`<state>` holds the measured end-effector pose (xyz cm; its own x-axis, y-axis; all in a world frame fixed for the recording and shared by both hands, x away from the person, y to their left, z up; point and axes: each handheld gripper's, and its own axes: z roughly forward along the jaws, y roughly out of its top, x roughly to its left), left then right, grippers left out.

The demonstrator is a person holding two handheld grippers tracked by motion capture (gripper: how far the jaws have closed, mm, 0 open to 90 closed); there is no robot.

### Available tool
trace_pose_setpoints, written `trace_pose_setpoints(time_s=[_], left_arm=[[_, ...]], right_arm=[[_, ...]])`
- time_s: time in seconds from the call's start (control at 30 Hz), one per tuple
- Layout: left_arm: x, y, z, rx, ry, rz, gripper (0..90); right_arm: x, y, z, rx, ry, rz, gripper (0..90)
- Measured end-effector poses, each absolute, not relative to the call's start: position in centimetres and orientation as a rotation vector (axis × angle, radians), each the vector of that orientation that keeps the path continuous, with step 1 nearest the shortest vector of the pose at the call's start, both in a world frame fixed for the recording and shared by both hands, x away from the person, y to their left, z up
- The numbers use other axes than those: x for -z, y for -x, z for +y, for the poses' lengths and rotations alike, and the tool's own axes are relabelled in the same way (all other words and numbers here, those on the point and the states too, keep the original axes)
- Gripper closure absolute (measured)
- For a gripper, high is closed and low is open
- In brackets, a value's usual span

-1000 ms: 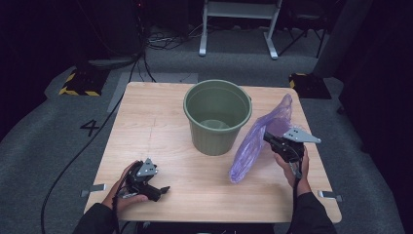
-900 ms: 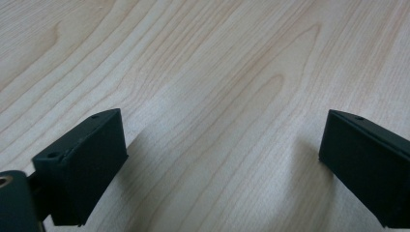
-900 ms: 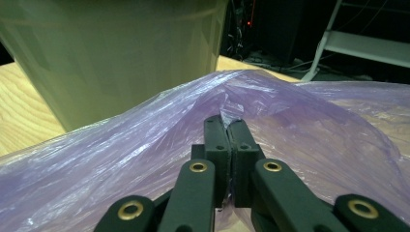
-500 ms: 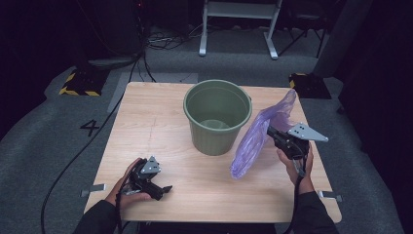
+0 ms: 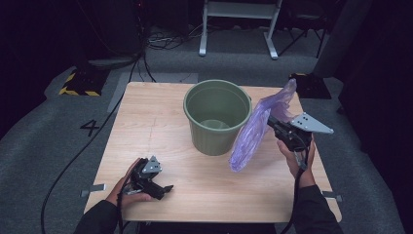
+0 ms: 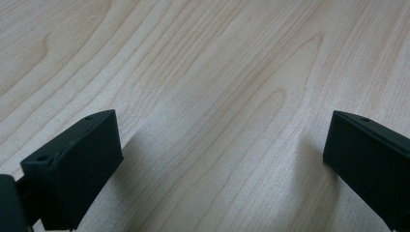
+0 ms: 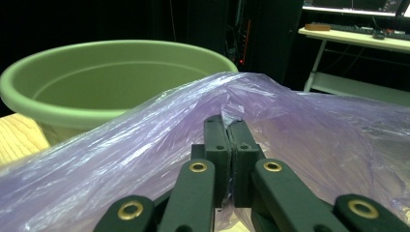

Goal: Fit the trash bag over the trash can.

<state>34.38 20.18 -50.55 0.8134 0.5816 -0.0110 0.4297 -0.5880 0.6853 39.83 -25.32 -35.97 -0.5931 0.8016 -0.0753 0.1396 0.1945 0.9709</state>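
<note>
A green plastic bucket [image 5: 216, 122] stands upright near the middle of the wooden table [image 5: 146, 131]; its rim [image 7: 96, 72] fills the left of the right gripper view. Just right of the bucket hangs a thin purple plastic bag [image 5: 255, 129], lifted off the table, with my right gripper [image 5: 271, 123] shut on its film [image 7: 145, 145]. The jaws meet on a pinched fold [image 7: 227, 130]. My left gripper [image 5: 168, 187] rests low at the table's front left, open, its fingers [image 6: 72, 164] wide apart over bare wood.
A grey carpeted floor surrounds the table, with a painted number 4 [image 5: 90, 127] at the left. A white metal frame [image 5: 238, 24] and cables [image 5: 156, 41] lie behind the table. Dark equipment stands beyond.
My right gripper has risen with the purple bag, whose lower end has lifted off the table. The left gripper has kept still.
</note>
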Motion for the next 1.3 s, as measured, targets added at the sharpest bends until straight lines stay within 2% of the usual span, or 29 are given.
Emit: trace_pose_setpoints(time_s=[0.53,0.8,0.87,0.93,0.97,1.0,1.03,1.07,1.13,1.3], left_arm=[[50.6,-34.4,20.1,-0.28,-2.286,0.745,0.0],[50.4,-34.5,19.9,-0.277,-2.307,0.75,0.1],[50.3,-34.5,19.8,-0.279,-2.308,0.756,2.6],[50.1,-34.5,19.6,-0.284,-2.303,0.748,10.7],[50.0,-34.4,19.5,-0.287,-2.302,0.735,10.7],[49.8,-34.3,19.4,-0.303,-2.306,0.728,17.8],[49.7,-34.2,19.1,-0.317,-2.311,0.726,19.9],[49.4,-34.0,18.8,-0.316,-2.321,0.703,15.1],[49.1,-33.8,18.7,-0.321,-2.314,0.675,18.4],[48.0,-33.8,18.8,-0.314,-2.252,0.671,16.1]], right_arm=[[32.9,-38.9,-26.0,-1.462,-0.847,1.809,89.6],[32.6,-40.3,-25.9,-1.445,-0.902,1.75,89.6],[32.5,-40.7,-25.7,-1.445,-0.915,1.739,89.5],[32.3,-40.9,-25.6,-1.438,-0.92,1.726,89.5],[32.3,-40.9,-25.6,-1.438,-0.92,1.726,89.5],[32.2,-41.0,-25.5,-1.428,-0.923,1.715,89.5],[32.0,-41.2,-25.4,-1.423,-0.926,1.707,89.5],[31.6,-41.4,-25.3,-1.433,-0.932,1.698,89.5],[31.2,-41.6,-25.1,-1.424,-0.927,1.696,89.5],[30.2,-41.8,-24.5,-1.42,-0.912,1.687,89.6]])
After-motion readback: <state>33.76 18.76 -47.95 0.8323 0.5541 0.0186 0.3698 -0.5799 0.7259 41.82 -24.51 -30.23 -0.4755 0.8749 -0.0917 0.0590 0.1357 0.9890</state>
